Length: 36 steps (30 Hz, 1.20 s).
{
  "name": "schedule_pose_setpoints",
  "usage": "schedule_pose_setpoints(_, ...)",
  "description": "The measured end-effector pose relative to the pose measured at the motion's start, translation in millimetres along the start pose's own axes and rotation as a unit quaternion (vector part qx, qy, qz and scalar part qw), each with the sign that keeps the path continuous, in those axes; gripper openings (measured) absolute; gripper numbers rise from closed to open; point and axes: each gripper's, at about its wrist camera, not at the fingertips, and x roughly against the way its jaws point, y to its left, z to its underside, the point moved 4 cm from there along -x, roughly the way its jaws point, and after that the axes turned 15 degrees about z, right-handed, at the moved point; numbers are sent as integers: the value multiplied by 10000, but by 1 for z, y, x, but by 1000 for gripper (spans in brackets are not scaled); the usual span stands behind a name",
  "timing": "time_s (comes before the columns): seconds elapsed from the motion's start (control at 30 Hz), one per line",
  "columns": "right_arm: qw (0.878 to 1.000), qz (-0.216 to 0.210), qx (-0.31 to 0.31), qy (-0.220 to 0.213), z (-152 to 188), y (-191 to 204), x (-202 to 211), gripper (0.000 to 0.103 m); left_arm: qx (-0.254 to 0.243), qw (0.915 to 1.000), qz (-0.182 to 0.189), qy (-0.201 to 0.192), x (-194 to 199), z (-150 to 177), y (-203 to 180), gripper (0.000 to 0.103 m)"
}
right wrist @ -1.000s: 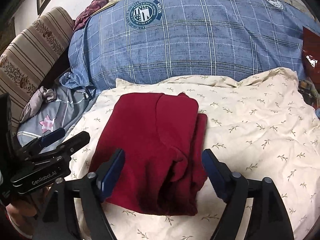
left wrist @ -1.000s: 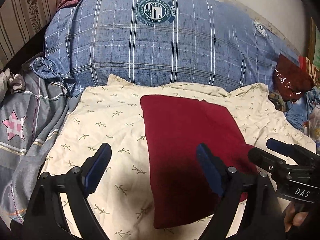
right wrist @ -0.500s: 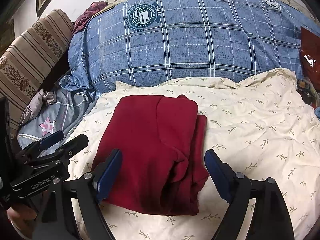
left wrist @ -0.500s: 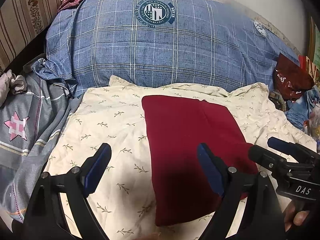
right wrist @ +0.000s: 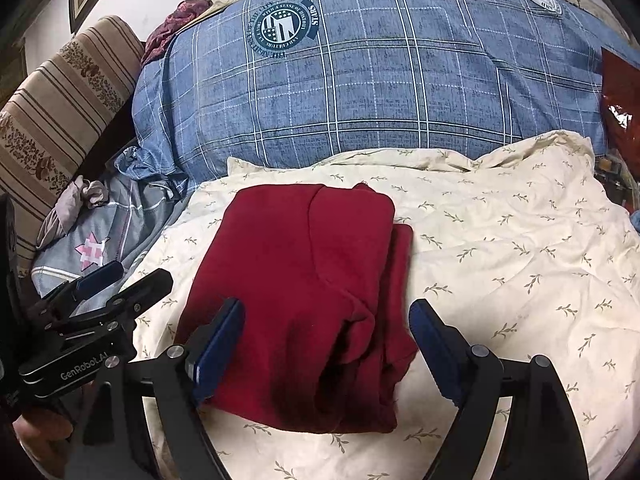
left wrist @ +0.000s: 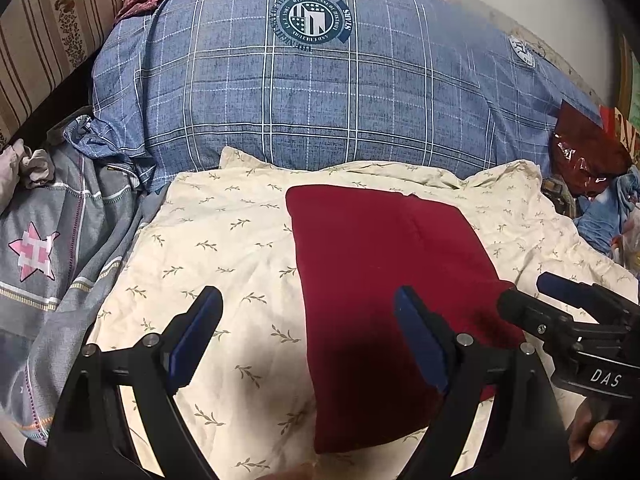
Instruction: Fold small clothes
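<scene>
A dark red garment [left wrist: 384, 264] lies folded into a compact rectangle on a cream leaf-print cloth [left wrist: 224, 248]. In the right wrist view the garment [right wrist: 304, 280] shows layered folds along its right side. My left gripper [left wrist: 308, 328] is open and empty, hovering over the garment's left edge and the cream cloth. My right gripper [right wrist: 326, 340] is open and empty, hovering over the garment's near end. The right gripper also shows in the left wrist view [left wrist: 560, 304], and the left gripper shows in the right wrist view [right wrist: 108, 284].
A large blue plaid pillow [left wrist: 320, 92] lies behind the cream cloth. A grey blanket with a pink star [left wrist: 52, 240] lies at the left. A striped cushion [right wrist: 60, 96] stands at the far left. A dark red plastic bag [left wrist: 584, 152] lies at the right.
Both grippers drifted slightly; the scene shifted a little in each view. The garment has not moved and both grippers stay open.
</scene>
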Motion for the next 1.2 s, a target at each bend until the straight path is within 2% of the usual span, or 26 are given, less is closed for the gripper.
schedule_pose_setpoints(1.2, 9999, -86, -39, 140, 5, 3, -11, 86, -36, 9999, -20, 129, -9, 6, 2, 88)
